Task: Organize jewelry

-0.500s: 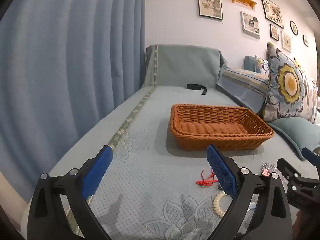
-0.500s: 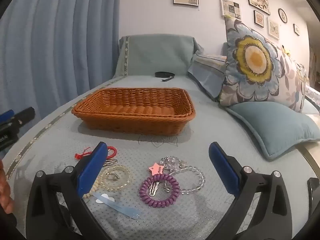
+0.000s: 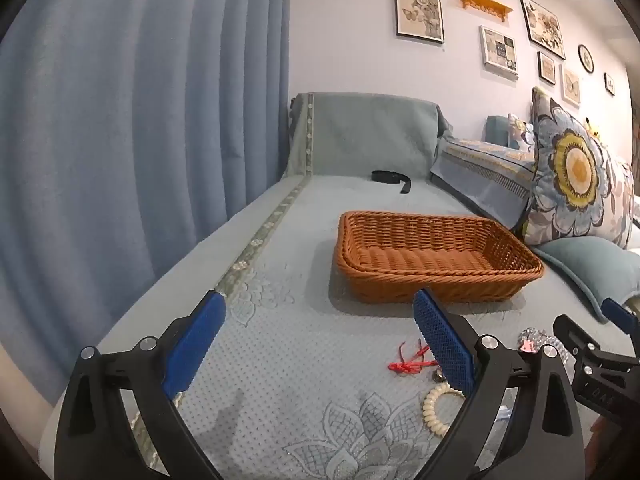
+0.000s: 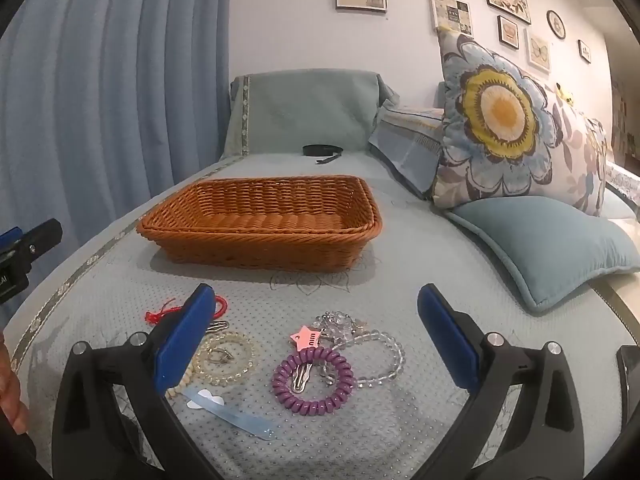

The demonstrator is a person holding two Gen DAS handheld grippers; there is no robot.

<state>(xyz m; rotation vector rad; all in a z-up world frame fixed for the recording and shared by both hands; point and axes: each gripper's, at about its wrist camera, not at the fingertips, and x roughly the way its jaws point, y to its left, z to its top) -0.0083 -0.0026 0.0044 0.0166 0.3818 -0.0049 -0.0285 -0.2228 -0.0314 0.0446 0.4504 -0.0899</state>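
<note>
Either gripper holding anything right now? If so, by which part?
Nothing held. Left gripper and right gripper both have their jaws wide open and empty. The purple coil hair tie and the rest of the jewelry lie loose on the sofa cover; the basket looks empty.

Basket: orange-brown weave. Coil hair tie: purple. Star clip: pink. Cord: red. Cushion: blue-yellow floral.

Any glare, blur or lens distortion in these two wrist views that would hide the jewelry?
Left wrist view: strong fisheye bending and dark corners; sharp; the left gripper's own finger covers part of the cream coil bracelet. Right wrist view: same bending, even soft light, no glare; the purple coil hair tie and wicker basket read clearly between the open fingers of the right gripper.
</note>
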